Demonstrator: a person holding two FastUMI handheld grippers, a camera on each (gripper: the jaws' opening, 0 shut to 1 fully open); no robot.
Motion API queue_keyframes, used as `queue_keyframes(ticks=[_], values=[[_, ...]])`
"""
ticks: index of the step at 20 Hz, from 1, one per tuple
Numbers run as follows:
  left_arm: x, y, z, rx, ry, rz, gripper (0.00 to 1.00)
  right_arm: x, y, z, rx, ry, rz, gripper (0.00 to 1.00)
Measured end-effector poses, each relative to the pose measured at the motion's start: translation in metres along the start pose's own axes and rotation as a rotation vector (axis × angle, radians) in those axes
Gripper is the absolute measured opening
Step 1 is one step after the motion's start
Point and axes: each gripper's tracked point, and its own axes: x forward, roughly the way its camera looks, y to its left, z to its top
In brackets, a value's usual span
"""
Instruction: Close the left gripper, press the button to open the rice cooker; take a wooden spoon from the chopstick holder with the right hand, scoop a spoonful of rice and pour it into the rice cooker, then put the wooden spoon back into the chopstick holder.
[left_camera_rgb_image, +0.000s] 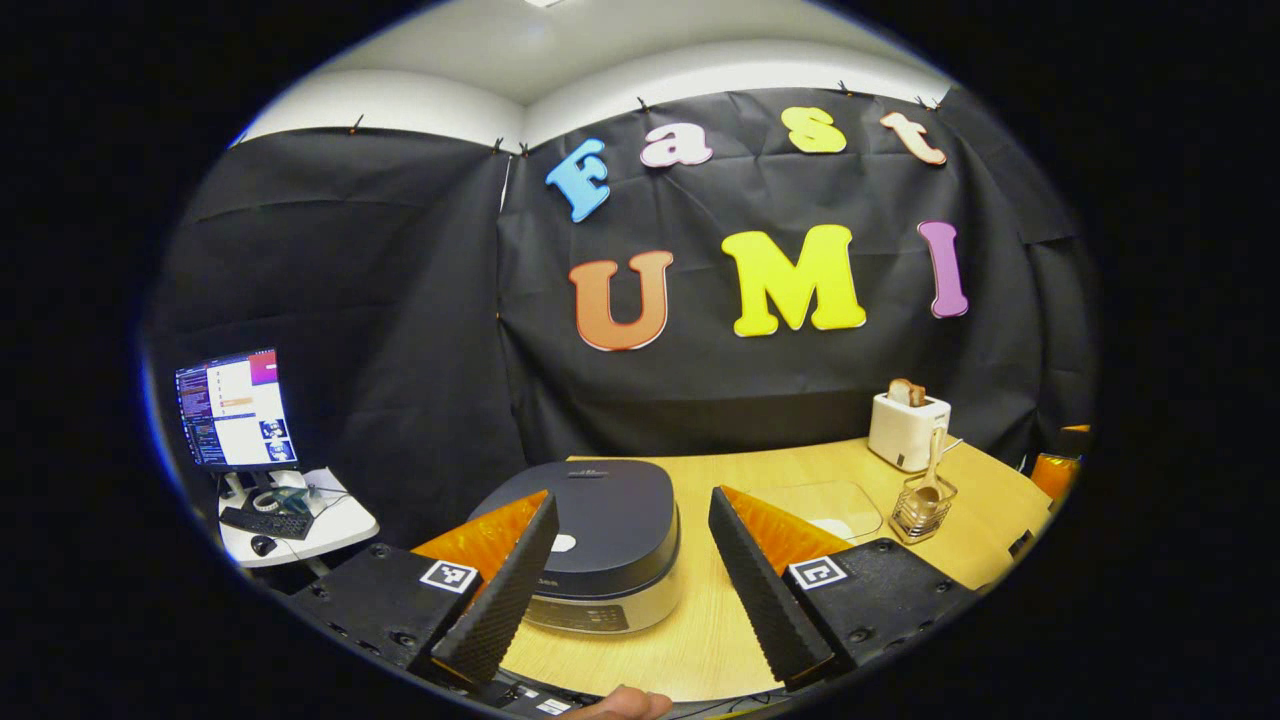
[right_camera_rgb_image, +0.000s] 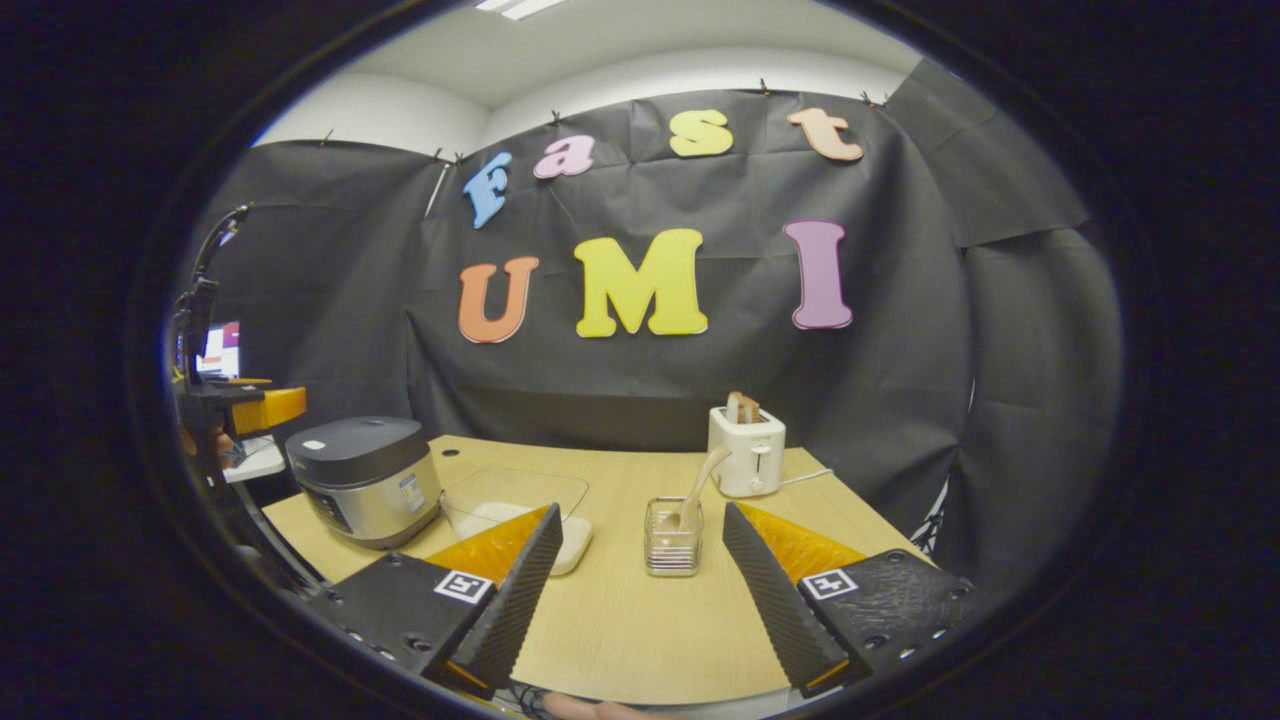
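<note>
Wooden spoon (right_camera_rgb_image: 697, 484) stands in the chopstick holder (right_camera_rgb_image: 672, 537), bowl down inside, handle leaning up and away toward the toaster (right_camera_rgb_image: 747, 450). Holder sits just ahead of the right gripper (right_camera_rgb_image: 640, 590), between its two fingers in the right gripper view. Jaws spread wide, holding nothing.

Handling, as a guess: spoon looks light and stiff, with a smooth thin handle that could twist in a pinch. Best hold is probably the upper handle, clear of the wire rim. The holder looks light too and may tip or drag if the spoon catches.

Rice cooker (left_camera_rgb_image: 590, 540) directly ahead of the left gripper (left_camera_rgb_image: 633, 585), lid down, its pale button (left_camera_rgb_image: 562, 543) near the left finger. Left jaws also wide apart and empty. Cooker looks heavy enough to stay put under a press.

Clear tub (right_camera_rgb_image: 520, 505), with something white in it, lies between cooker and holder, partly behind the right gripper's left finger.

Lid down and spoon in holder fit either end of the job; the cooker's inside is hidden.

Beyond the left gripper, off to its left: a side desk with monitor (left_camera_rgb_image: 236, 408).
</note>
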Motion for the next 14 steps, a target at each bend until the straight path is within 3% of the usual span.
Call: queue_keyframes(ticks=[4,6,8,12,14], values=[[-0.015,-0.023,0.003,-0.055,-0.095,0.009,0.96,0.005,-0.002,-0.009,0.003,0.016,0.012,0.92],[-0.015,-0.04,-0.001,-0.082,-0.114,-0.016,0.97,0.006,-0.003,-0.012,-0.009,0.014,0.017,0.96],[-0.017,-0.051,-0.008,-0.08,-0.116,-0.03,1.0,0.005,-0.001,-0.015,-0.023,0.009,0.031,0.96],[-0.017,-0.066,-0.019,-0.066,-0.109,-0.029,0.97,0.006,-0.006,-0.011,-0.033,-0.027,0.048,0.96],[-0.016,-0.076,-0.023,-0.082,-0.1,-0.049,1.0,0.006,-0.008,-0.01,-0.031,-0.041,0.056,0.92]])
